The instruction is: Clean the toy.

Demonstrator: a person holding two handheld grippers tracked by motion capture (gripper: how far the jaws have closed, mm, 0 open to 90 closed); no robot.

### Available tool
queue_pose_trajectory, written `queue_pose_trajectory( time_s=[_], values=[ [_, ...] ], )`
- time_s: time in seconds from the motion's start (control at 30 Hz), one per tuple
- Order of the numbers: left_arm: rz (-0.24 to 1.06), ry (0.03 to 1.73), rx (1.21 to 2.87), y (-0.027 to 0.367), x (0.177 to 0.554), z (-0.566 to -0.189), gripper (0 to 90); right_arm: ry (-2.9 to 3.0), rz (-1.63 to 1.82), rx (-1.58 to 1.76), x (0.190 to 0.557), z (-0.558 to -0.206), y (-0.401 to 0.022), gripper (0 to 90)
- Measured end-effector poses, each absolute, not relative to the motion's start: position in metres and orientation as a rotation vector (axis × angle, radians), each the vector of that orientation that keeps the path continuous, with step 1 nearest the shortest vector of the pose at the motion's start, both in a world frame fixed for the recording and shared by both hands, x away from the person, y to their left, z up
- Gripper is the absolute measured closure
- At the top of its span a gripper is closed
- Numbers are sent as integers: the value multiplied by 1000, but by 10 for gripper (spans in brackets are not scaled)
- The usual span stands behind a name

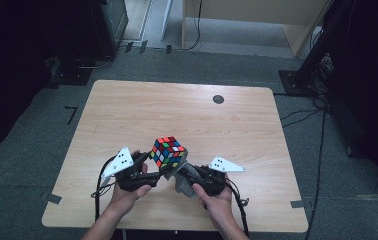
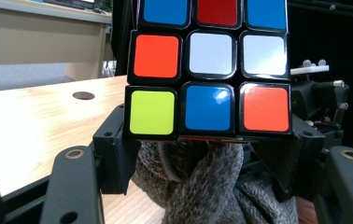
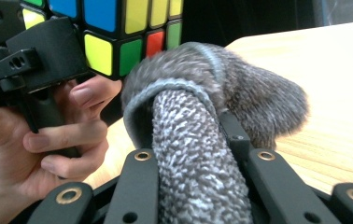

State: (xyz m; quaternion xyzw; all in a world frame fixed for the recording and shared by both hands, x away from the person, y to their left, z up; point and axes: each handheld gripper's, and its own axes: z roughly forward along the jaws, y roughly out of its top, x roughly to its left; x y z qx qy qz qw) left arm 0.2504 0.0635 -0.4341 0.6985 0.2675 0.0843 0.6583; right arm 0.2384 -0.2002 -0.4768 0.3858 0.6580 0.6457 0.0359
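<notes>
Near the tabletop's (image 1: 127, 107) front edge, the left hand-held gripper (image 1: 149, 167) is gripping a Rubik's cube (image 1: 167, 152) aloft while the right hand-held gripper (image 1: 184, 172), clamping a grey cloth (image 1: 183, 176), is wiping its underside. Next, probably turning the cube to expose another face.

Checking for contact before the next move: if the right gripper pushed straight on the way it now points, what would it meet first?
Probably the cube. The right gripper is shut on a grey cloth whose bunched end lies just under the cube, held in the left gripper. Cloth and cube look almost touching, though depth is unclear.
</notes>
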Motion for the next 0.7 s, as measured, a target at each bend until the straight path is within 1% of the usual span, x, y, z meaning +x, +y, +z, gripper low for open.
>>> queue_pose_trajectory(
  time_s=[0.1,0.23,0.3,0.53,0.63,0.7],
  values=[
    [181,603,1587,59,249,-436,345,2093,1991,1125,235,-476,-189,731],
    [203,602,1634,54,249,-439,345,2174,2006,1000,229,-474,-173,726],
    [197,609,1622,56,250,-439,345,2149,1998,1027,231,-472,-177,728],
    [196,628,1594,65,252,-435,345,1957,1928,1240,245,-477,-214,722],
    [160,638,1571,64,254,-436,345,1977,1868,1262,244,-480,-211,722],
    [161,631,1587,62,254,-436,345,2055,1893,1208,239,-483,-197,721]
  ],
)
